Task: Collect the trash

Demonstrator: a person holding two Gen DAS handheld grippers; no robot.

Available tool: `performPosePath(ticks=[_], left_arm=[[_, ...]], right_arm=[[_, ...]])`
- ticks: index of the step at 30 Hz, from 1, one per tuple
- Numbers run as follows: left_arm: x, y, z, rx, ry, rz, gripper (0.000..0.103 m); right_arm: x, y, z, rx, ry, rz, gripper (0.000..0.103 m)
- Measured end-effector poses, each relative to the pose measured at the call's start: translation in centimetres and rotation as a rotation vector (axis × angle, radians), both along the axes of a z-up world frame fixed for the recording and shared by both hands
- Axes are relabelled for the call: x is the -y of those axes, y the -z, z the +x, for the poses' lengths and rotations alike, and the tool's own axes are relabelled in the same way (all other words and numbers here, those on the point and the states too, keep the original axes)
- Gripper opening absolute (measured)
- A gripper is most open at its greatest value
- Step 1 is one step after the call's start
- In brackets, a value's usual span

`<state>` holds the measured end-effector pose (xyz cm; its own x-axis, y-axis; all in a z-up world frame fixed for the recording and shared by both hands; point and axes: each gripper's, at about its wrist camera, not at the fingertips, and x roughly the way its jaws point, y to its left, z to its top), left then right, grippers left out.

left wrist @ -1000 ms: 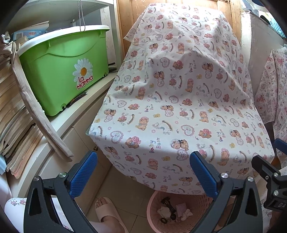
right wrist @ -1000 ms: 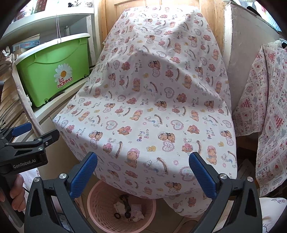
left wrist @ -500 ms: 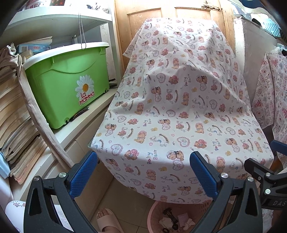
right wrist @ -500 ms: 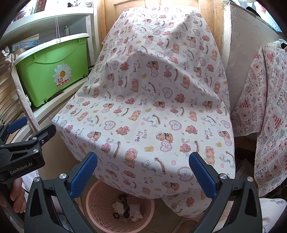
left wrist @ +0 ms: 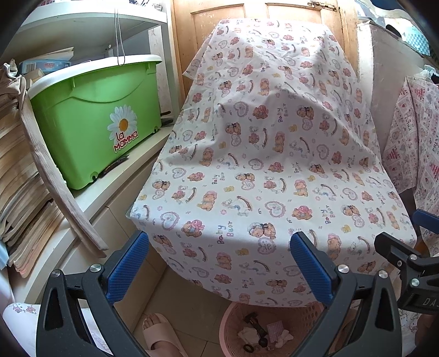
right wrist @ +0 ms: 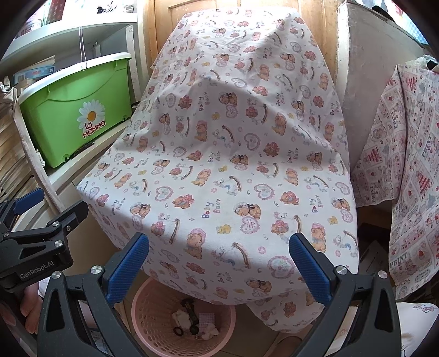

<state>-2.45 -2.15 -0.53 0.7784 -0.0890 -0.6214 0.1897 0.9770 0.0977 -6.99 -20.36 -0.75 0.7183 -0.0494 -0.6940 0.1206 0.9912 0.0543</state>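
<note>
A pink plastic basket (right wrist: 153,324) stands on the floor, half under a draped bear-print cloth (right wrist: 227,164). Crumpled paper scraps (right wrist: 210,329) and small black pieces (right wrist: 189,304) lie inside it. In the left wrist view the same basket (left wrist: 233,321) shows at the bottom with its trash (left wrist: 258,332). My left gripper (left wrist: 218,263) is open and holds nothing, raised above the basket in front of the cloth (left wrist: 274,164). My right gripper (right wrist: 218,263) is open too, also with nothing between its blue pads. Each gripper shows at the edge of the other's view.
A green storage box (left wrist: 93,120) sits on a white shelf (left wrist: 115,186) at the left, beside stacked papers (left wrist: 19,178). A wooden door (left wrist: 214,24) stands behind the cloth. Another printed cloth (right wrist: 406,178) hangs at the right. A slippered foot (left wrist: 156,337) rests on the floor tiles.
Both grippers have risen and tilted up a little, so the door top shows and the basket sits lower in view. Their jaws stayed open.
</note>
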Motion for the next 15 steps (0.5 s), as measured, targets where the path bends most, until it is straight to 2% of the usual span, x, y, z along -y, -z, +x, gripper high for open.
performPosePath(ticks=[15], left_arm=[[0.03,0.64,0.46,-0.015,-0.005,0.006,0.102]], right_arm=[[0.44,0.26,0.3,-0.015,0.019,0.008,0.103]])
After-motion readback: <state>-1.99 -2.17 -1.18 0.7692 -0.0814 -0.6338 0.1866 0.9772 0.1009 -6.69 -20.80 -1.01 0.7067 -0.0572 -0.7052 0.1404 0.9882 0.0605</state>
